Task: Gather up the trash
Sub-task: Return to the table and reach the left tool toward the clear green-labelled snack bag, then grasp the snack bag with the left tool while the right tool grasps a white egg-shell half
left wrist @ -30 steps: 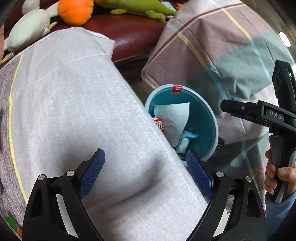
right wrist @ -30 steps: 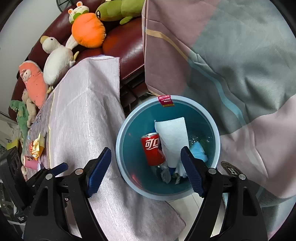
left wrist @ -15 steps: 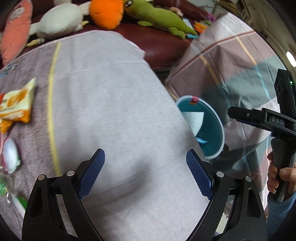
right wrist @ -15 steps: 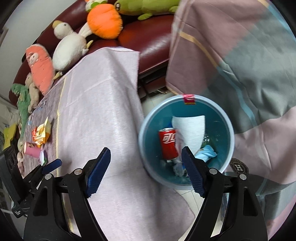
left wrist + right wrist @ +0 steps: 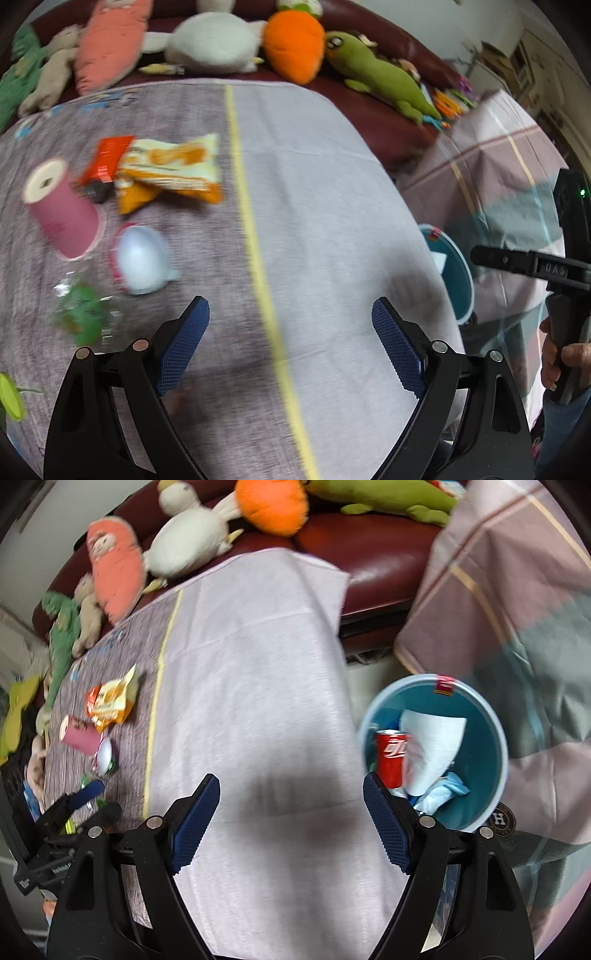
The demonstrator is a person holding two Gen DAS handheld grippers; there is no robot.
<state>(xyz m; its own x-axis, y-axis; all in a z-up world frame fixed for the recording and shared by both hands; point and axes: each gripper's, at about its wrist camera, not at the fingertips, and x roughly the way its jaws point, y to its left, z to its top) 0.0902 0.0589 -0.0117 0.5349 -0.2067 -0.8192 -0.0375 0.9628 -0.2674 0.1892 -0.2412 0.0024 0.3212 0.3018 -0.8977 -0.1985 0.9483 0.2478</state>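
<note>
The left hand-held gripper [image 5: 290, 345] points down at the bench [image 5: 332, 206], which has a pale cloth with a yellow stripe on it. Its two blue pads stand wide apart and nothing is between them. The right hand-held gripper [image 5: 291, 821] also tips down over the cloth. Its jaws are wide open and empty too, and they have just been opening a little more. In the left view, a hand [image 5: 561, 360] at about 3 o'clock grips the black handle of the right tool, which stands upright.

The trash lies on the darker part of the cloth, at about 10 o'clock from the left gripper. There is an orange and cream snack wrapper [image 5: 170, 168], a pink cup [image 5: 61, 210] lying on its side, a pale egg-shaped thing [image 5: 142, 258] just beside the cup, and a crumpled clear and green wrapper [image 5: 83, 314] nearer the pads. All of it looks blurry.

The blue bin [image 5: 495, 746] sits on the floor at the bench's right edge, at about 2 o'clock from the right gripper. Inside it are a red can [image 5: 391, 757], a white paper [image 5: 432, 746] and something light blue.

Soft toys sit in a row on the dark red sofa [image 5: 373, 542] at 12 o'clock: a white duck [image 5: 214, 42], an orange carrot [image 5: 295, 46] and a green one [image 5: 373, 70]
</note>
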